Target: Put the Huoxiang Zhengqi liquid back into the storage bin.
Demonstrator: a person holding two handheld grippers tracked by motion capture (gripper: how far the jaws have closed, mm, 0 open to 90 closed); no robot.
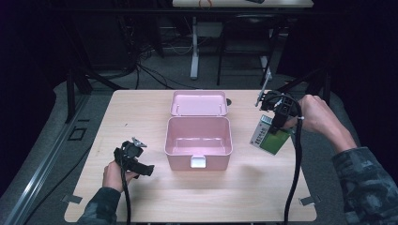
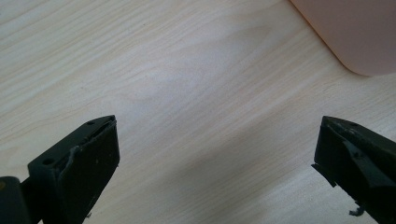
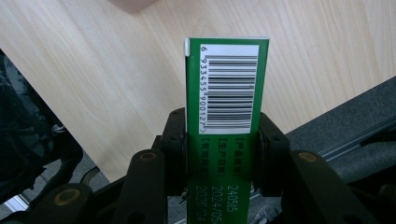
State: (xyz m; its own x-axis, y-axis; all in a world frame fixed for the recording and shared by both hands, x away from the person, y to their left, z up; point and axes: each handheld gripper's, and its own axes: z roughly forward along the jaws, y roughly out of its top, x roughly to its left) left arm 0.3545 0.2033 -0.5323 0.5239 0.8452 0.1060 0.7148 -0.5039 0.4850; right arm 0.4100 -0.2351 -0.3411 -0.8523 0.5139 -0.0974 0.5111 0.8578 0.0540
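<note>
A pale wooden table [image 1: 141, 108] stands in a dark room. At its three o'clock edge the green cardboard carton [image 1: 269, 138] hangs above the wood, clamped in the right gripper [image 1: 278, 125]. The open pink plastic box [image 1: 199, 149] sits centre. At eight o'clock the left gripper [image 1: 149, 170] gapes wide, empty.

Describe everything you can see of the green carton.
The green carton is a slim rectangular box, apparently cardboard, closed. One narrow side bears a white label with a black barcode and digits, and below it printed characters and dates. In the high view a paler white-and-green face shows. The right hand-held gripper clamps it across its narrow sides, jaws pressed on both. It hangs tilted above the table, to the right of the open pink box, touching neither.
</note>
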